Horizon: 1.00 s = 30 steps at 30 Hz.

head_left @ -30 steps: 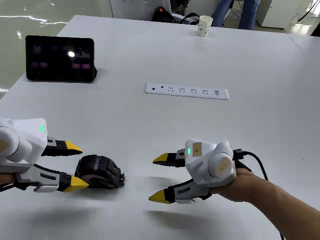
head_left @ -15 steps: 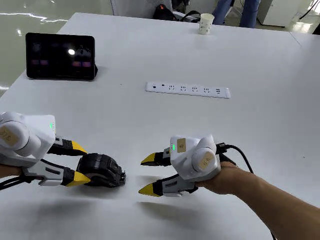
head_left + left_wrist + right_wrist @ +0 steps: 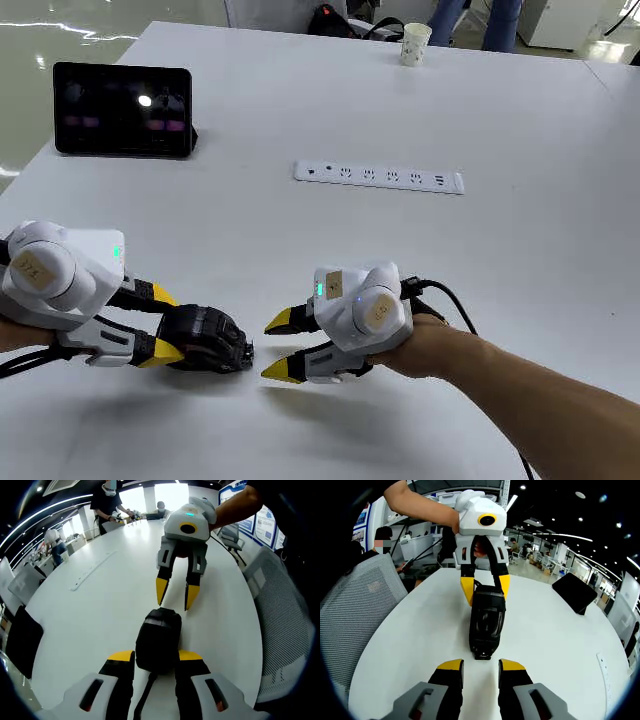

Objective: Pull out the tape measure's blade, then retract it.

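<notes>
tape measure (image 3: 215,336) rear hidden btwn left gripper (image 3: 166,325) jaws.

1. My head view looks forward and down over the counter (image 3: 300,120) from above.
2. My gripper views sit low and close, facing each other; both share the tape (image 3: 159,640) between them.

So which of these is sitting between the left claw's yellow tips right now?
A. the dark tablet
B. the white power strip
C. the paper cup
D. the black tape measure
D: the yellow tips of the left claw sit on either side of the black tape measure, while the right claw is open just short of it.
</notes>
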Available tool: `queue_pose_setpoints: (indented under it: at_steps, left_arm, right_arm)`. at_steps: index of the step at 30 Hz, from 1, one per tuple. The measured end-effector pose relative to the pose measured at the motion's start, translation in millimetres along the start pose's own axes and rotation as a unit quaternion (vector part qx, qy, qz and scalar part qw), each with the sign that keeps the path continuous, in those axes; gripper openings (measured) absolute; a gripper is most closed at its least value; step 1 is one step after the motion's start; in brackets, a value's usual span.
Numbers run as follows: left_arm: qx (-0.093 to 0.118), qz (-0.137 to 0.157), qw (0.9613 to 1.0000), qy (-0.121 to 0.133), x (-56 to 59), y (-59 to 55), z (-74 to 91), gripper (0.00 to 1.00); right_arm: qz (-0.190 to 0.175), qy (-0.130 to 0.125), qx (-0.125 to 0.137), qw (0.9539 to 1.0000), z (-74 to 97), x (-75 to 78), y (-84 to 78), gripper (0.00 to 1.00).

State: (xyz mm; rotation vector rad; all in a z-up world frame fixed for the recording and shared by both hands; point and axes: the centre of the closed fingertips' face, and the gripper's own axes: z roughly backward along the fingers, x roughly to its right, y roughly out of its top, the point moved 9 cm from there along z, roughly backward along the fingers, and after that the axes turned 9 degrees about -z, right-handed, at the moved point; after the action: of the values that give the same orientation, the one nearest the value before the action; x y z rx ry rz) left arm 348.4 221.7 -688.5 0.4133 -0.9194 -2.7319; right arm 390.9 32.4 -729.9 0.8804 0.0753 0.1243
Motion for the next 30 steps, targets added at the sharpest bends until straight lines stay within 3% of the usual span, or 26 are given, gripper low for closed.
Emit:
queue_pose_setpoints:
  at_steps: [30]
  left_arm:
    - [0.000, -0.010, 0.9999, -0.013, -1.3, -2.8, -2.5, 0.23]
  right_arm:
    - [-0.013, 0.014, -0.002, 0.9998, -25.0, 10.4, 0.0, 0.14]
